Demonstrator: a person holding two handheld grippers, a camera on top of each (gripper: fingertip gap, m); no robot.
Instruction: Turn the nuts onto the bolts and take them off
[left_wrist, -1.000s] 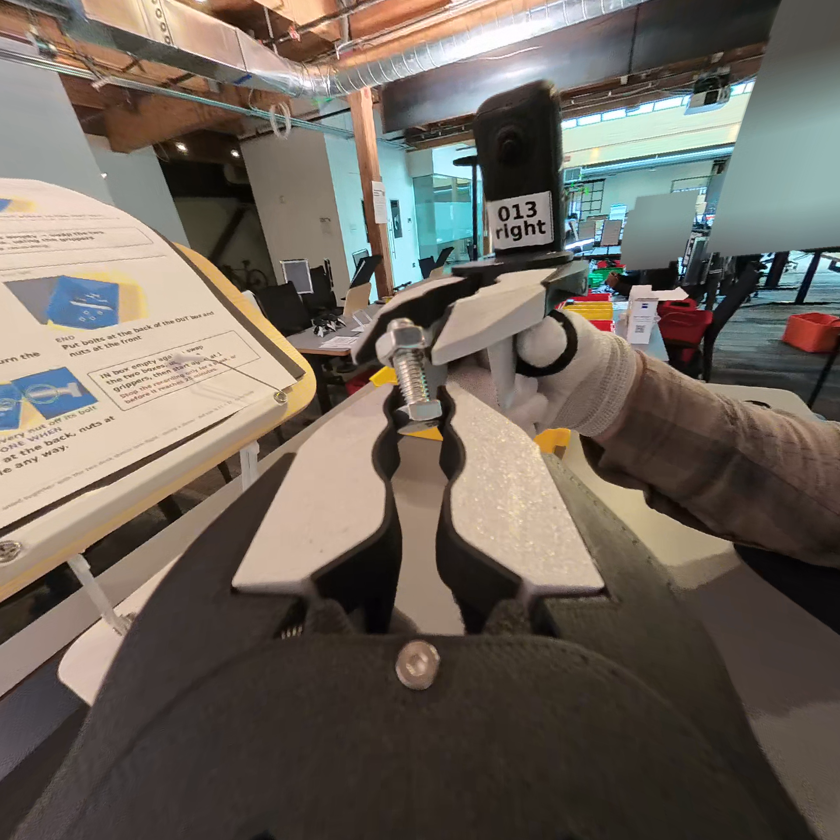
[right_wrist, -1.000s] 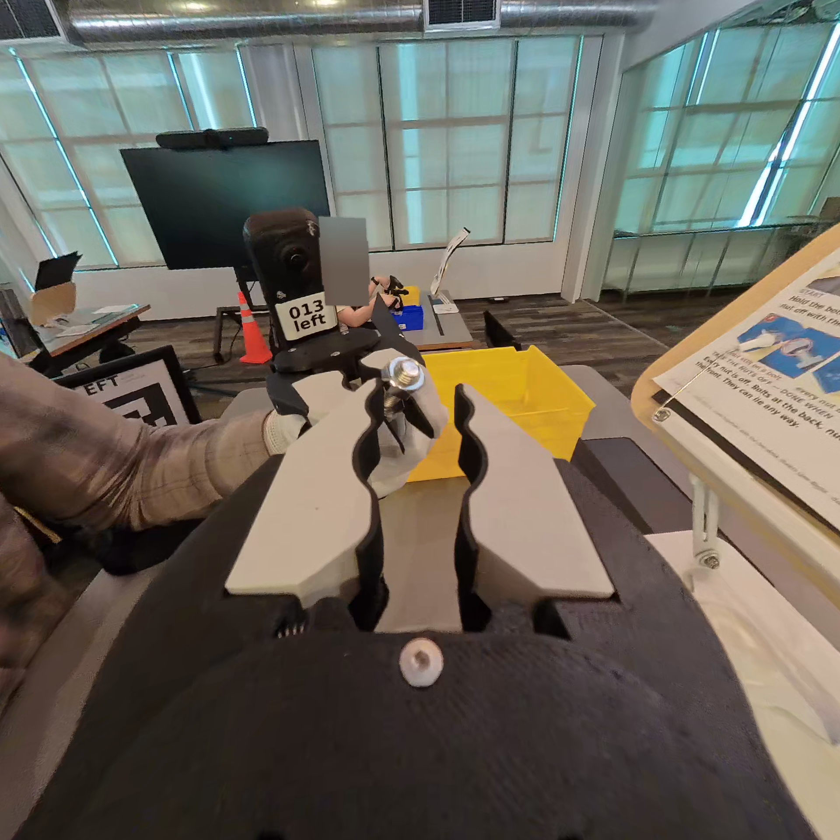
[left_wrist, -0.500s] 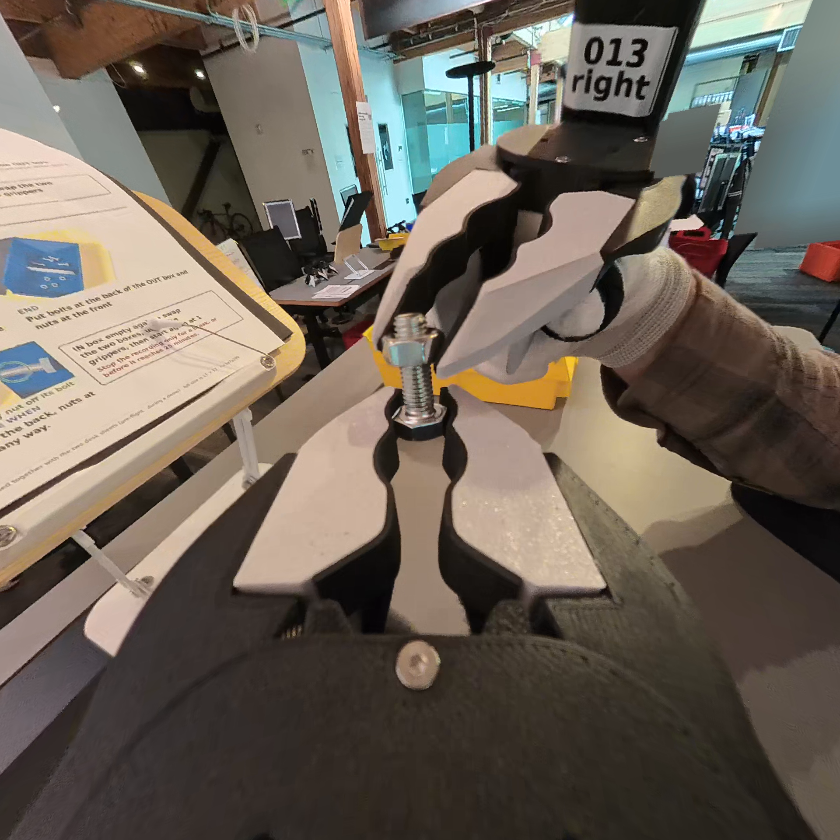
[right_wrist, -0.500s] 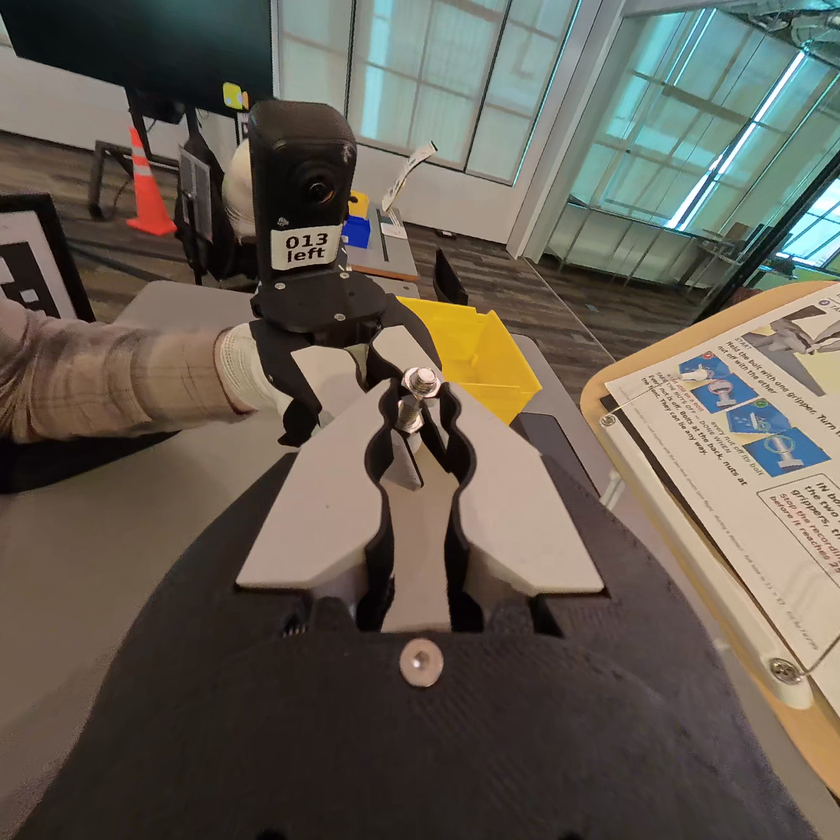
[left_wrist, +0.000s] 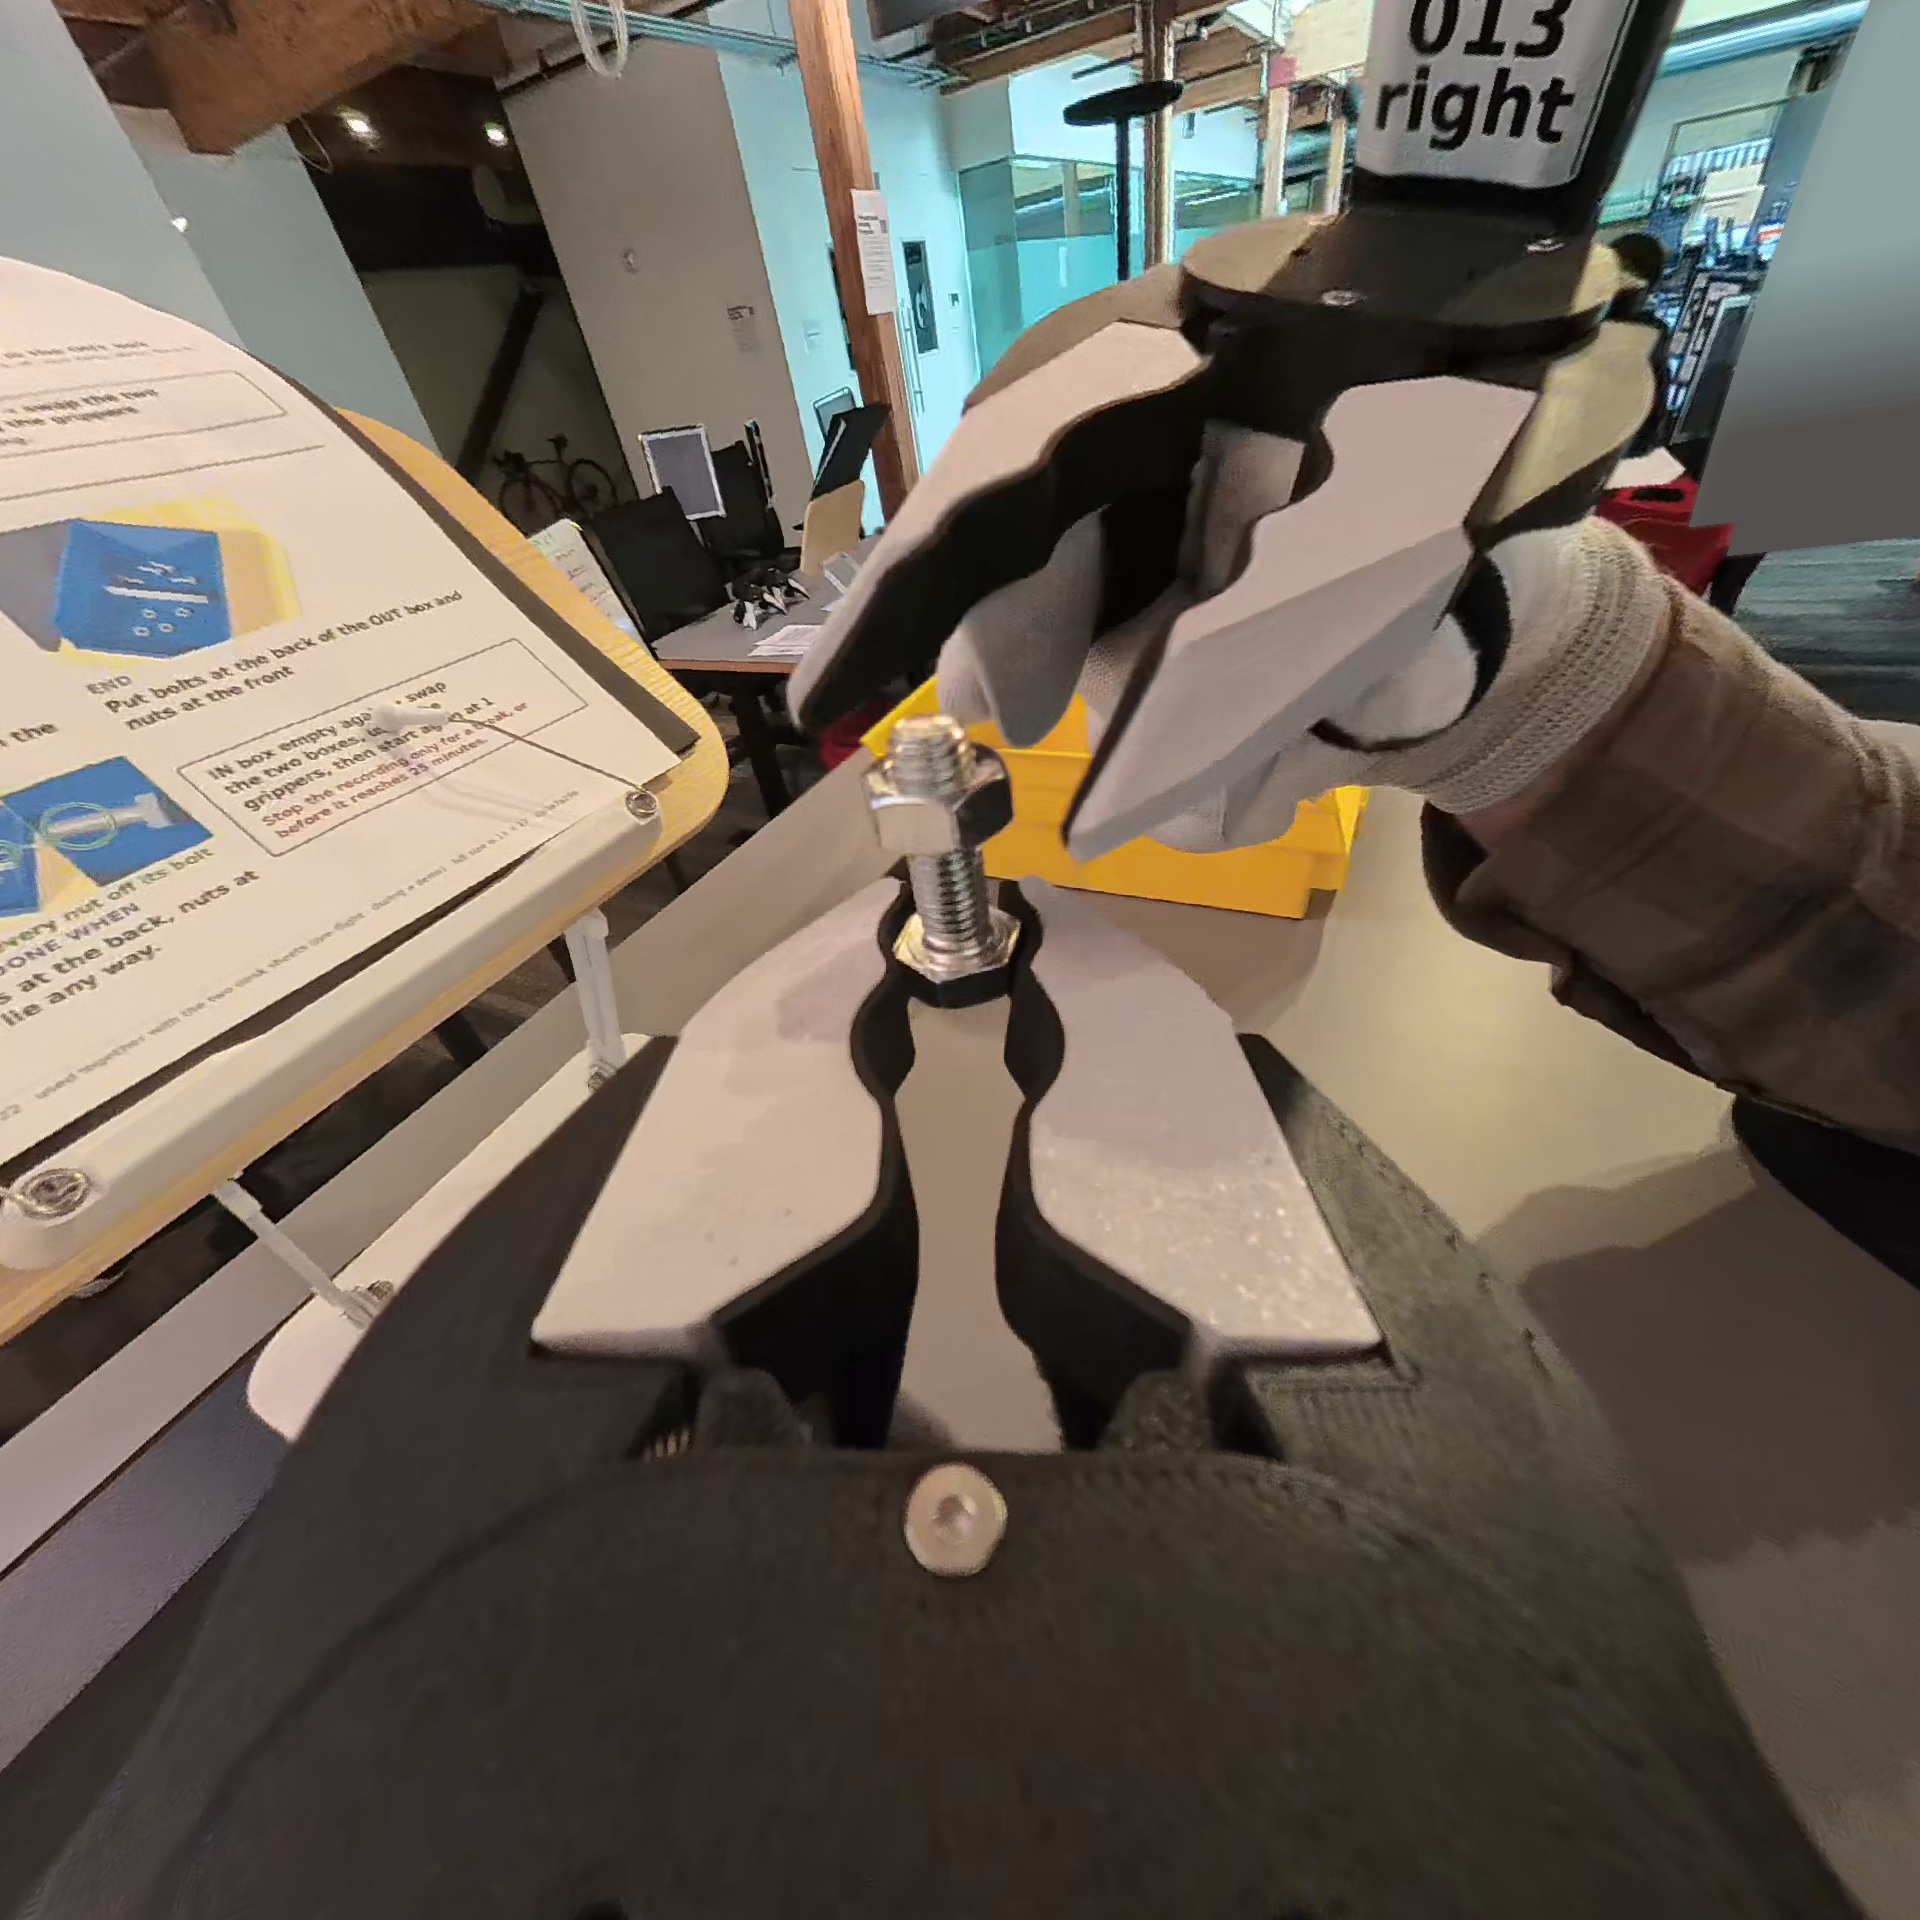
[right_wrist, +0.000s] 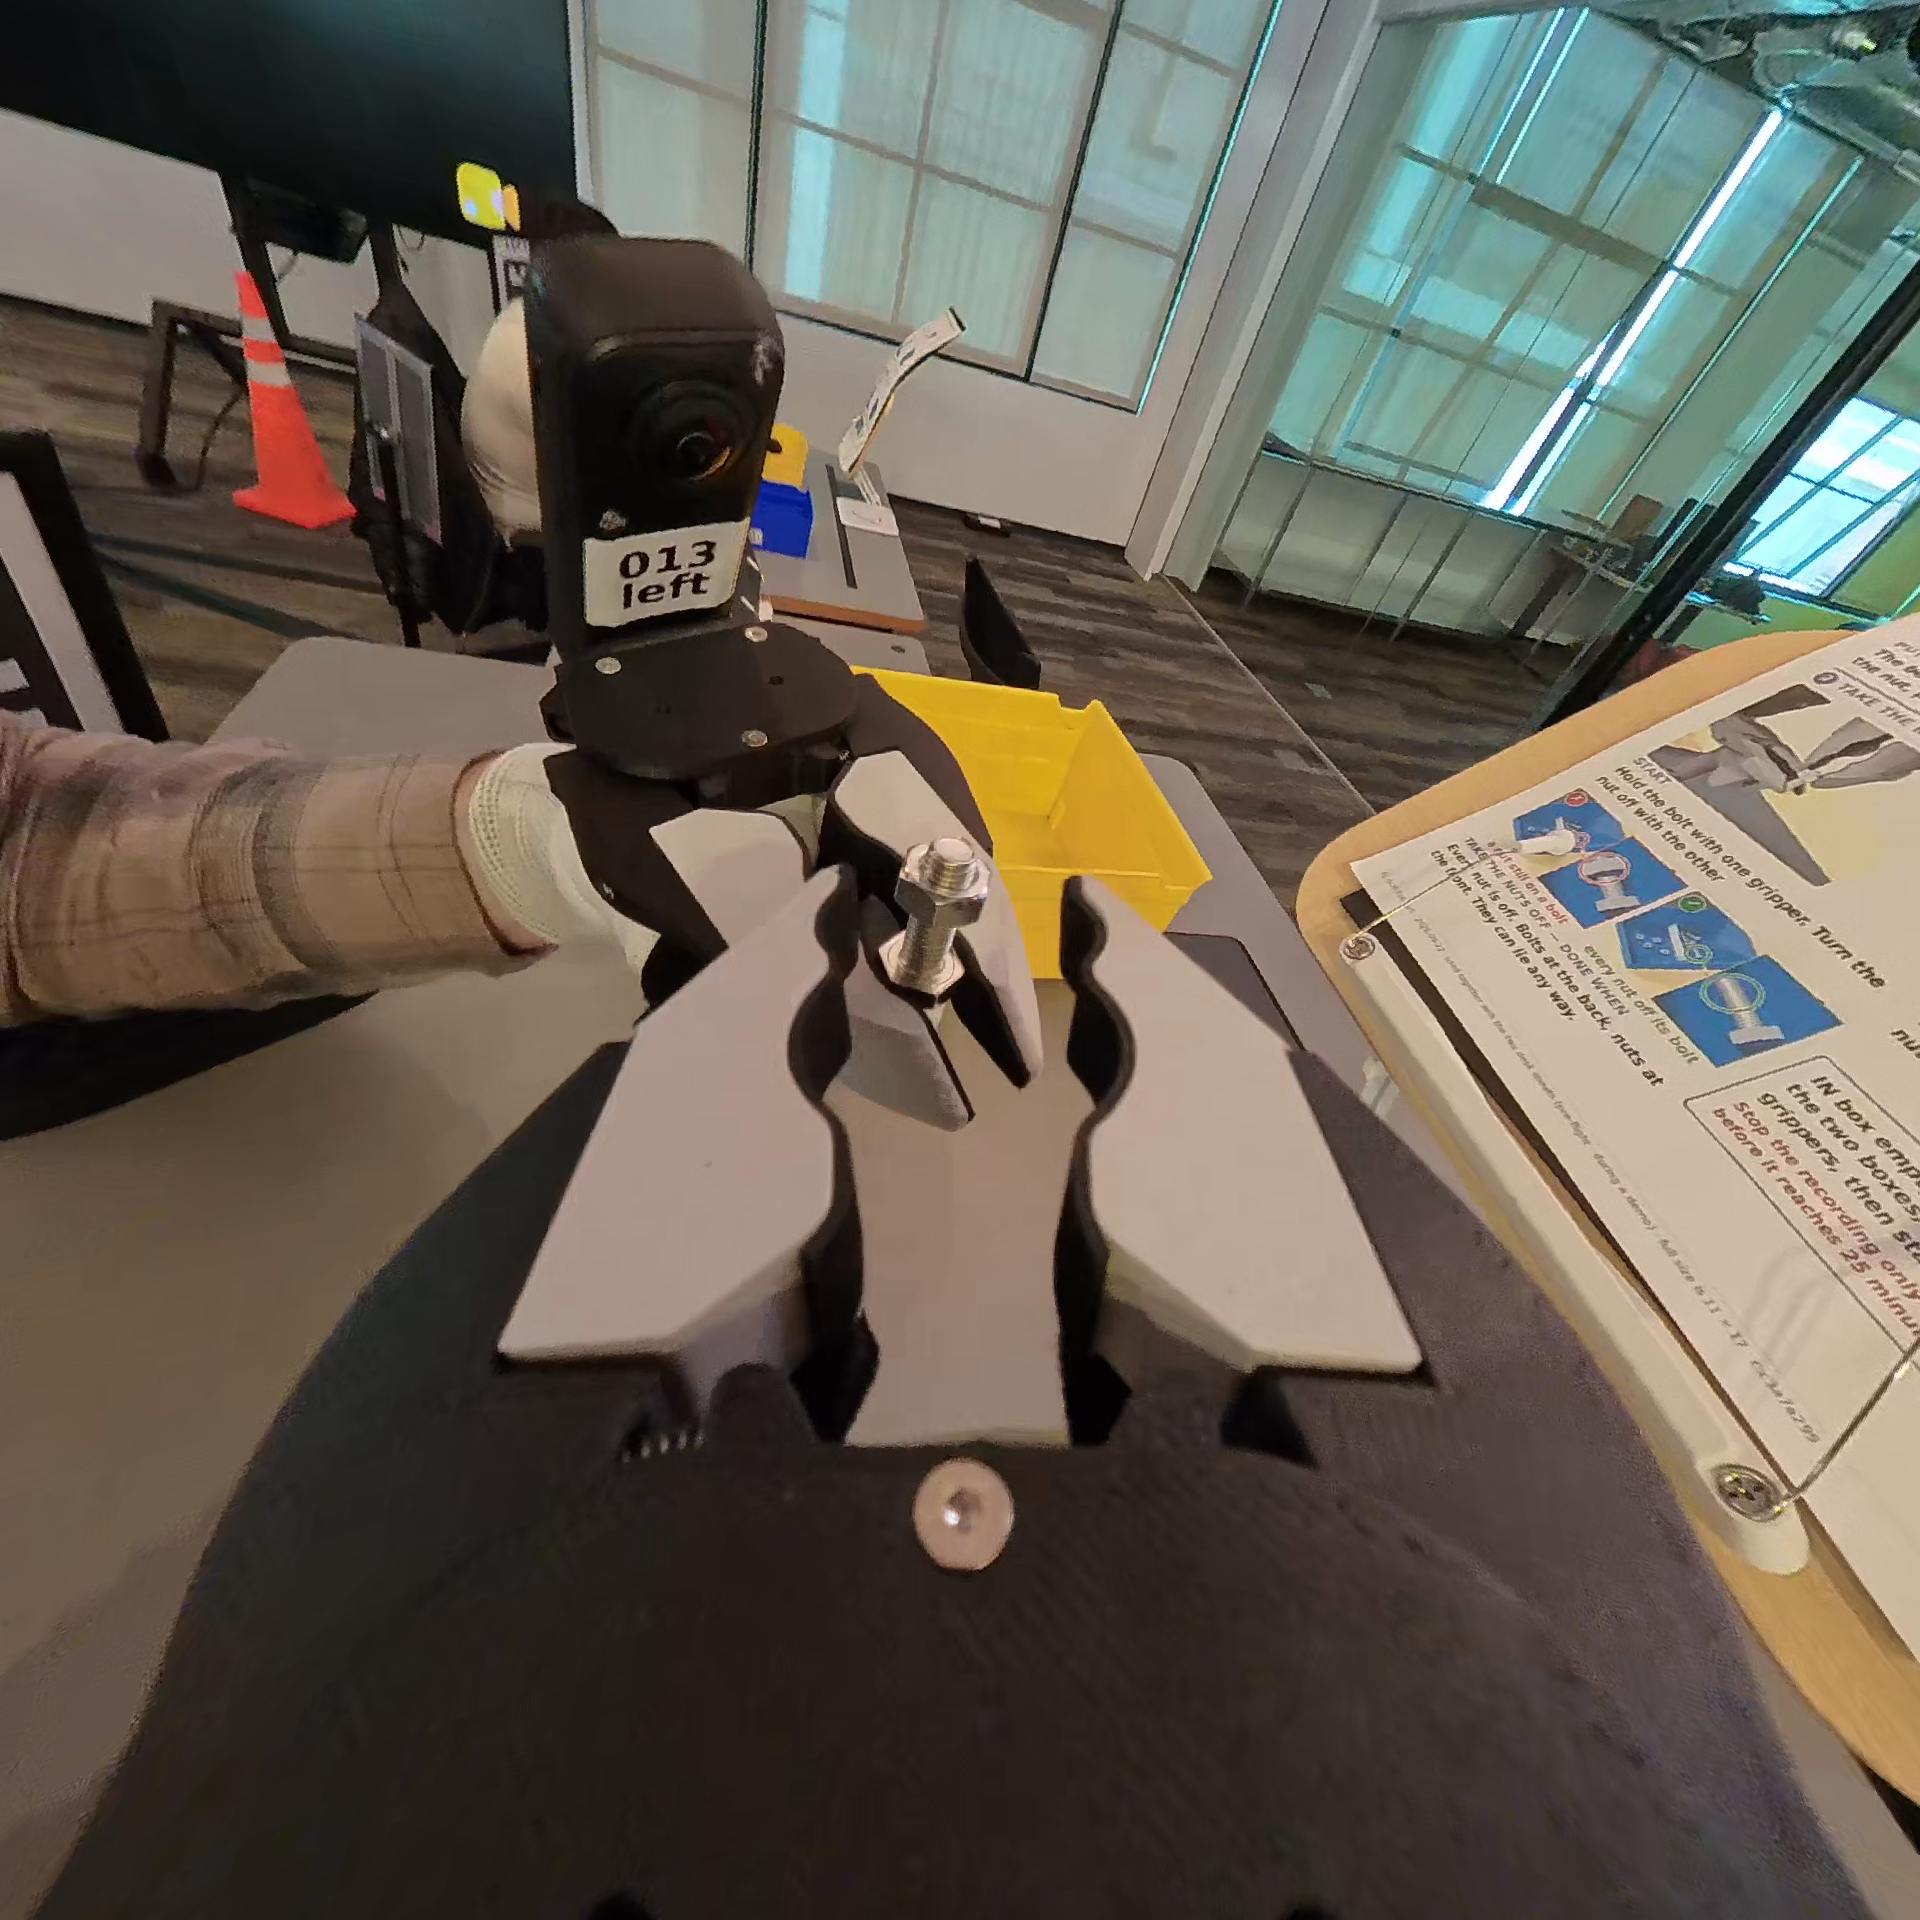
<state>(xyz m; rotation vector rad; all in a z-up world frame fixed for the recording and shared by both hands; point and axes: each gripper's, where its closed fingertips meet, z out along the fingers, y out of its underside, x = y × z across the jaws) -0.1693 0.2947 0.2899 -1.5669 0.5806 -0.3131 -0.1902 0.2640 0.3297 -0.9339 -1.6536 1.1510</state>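
Between my left gripper (left_wrist: 951, 961) tips sits the bolt (left_wrist: 943, 894), clamped by its head; my right gripper (right_wrist: 961, 935) gapes around the nut (right_wrist: 940, 883) — hard, slick steel, best gripped across its flats.

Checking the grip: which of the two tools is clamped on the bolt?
The left tool, its grey fingers shut on the silver threaded bolt at its hex head. The right tool is open, fingers spread either side of the silver hex nut.

We cannot see the bolt (left_wrist: 951, 894) head, sunk between the left gripper's (left_wrist: 956, 971) tips; the far sheet (right_wrist: 1704, 997) runs off the right edge.
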